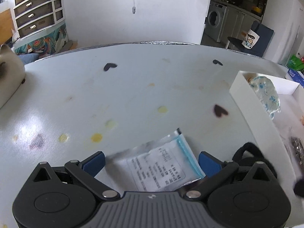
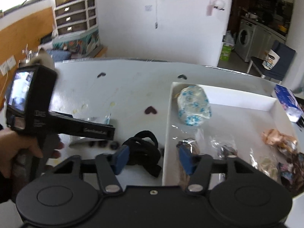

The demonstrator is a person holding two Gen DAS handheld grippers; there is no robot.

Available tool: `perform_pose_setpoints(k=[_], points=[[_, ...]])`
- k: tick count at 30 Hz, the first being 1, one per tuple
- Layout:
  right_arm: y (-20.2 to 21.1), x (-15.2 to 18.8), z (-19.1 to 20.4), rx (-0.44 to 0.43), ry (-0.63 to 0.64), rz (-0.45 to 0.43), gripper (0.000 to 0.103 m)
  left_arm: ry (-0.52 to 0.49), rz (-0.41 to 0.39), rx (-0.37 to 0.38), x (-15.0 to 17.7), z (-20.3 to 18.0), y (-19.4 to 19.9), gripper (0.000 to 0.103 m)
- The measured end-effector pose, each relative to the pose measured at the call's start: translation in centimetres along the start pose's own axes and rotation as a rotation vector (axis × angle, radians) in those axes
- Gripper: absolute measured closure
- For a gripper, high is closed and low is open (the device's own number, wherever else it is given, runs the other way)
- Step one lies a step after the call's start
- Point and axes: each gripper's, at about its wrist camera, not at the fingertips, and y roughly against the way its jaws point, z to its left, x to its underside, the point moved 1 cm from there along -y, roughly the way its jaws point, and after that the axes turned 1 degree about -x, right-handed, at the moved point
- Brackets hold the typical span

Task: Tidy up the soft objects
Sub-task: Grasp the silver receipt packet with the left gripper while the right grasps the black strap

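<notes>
Left claw (image 1: 151,163): jaws wide, blue pads either side of a flat clear bag (image 1: 161,166) with a printed label and blue zip strip; no pad contact visible. The bag lies on the surface (image 1: 114,95), its near end under the claw body. In the right view the left claw (image 2: 111,131) is seen side-on over the same bag (image 2: 95,122), held by a hand (image 2: 24,148).

Right claw (image 2: 151,158): jaws wide, holding nothing. Left pad over a black strap bundle (image 2: 144,148), right pad over the tray (image 2: 167,133) interior, so the tray's left wall runs between them. Whether a pad touches anything cannot be told. Same strap (image 1: 247,153) shows just right of the left claw.

Tray: white, on the right of the surface. Inside: a wrapped roll (image 2: 193,106) with blue print at the far left corner, small clear packets (image 2: 224,148) near the front, a peach-coloured item (image 2: 277,136) at right.

Surface: white, stained with yellow spots and dark heart-shaped marks (image 1: 219,111). A blue tissue pack (image 2: 288,102) sits beyond the tray's far right corner.

Room: white wall, drawer unit (image 1: 36,13) at far left, washing machine (image 1: 215,19) through a doorway at right, blue chair (image 1: 256,38) beside it
</notes>
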Motion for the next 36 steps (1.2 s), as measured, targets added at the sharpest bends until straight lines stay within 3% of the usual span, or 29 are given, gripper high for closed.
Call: perform_pose_setpoints(k=[2,4,8,13,18,23,31,33,34,35,36], points=[[-1.1,-0.4,0.3,0.008,0.028,0.021,0.066,0.005,0.005,0.006,0.5,0.6,0.1,0.0],[-2.0,-1.0,0.5,0.016,0.065,0.031,0.072,-0.002,0.01,0.009,1.0,1.3,0.2,0.0],[-4.0,-2.0,1.1,0.036,0.167,0.047,0.073,-0.018,0.01,0.013,1.8,2.4,0.9,0.0],[-5.4,-1.9,3.0,0.049,0.345,0.064,0.074,0.009,0.016,0.074,1.7,3.9,1.4,0.0],[-5.7,-0.7,4.4,0.008,0.428,0.108,0.075,-0.076,-0.013,0.112,1.0,3.9,1.5,0.0],[-5.1,-0.4,4.8,-0.045,0.384,0.137,0.076,-0.146,0.016,0.145,0.2,3.8,0.6,0.009],[-3.5,0.6,5.1,-0.226,0.207,0.22,0.076,-0.118,0.008,0.155,0.5,4.1,1.0,0.025],[-2.8,0.7,5.1,-0.261,0.192,0.202,0.071,-0.109,0.011,0.163,0.7,4.5,1.3,0.028],[-2.5,0.7,5.1,-0.284,0.194,0.189,0.057,-0.106,0.012,0.166,0.8,4.7,1.5,0.029],[-2.3,0.6,5.0,-0.308,0.204,0.182,0.037,-0.104,0.013,0.17,1.0,4.8,1.7,0.029],[-2.2,0.5,5.0,-0.339,0.226,0.175,0.028,-0.1,0.015,0.175,1.1,5.0,1.8,0.029]])
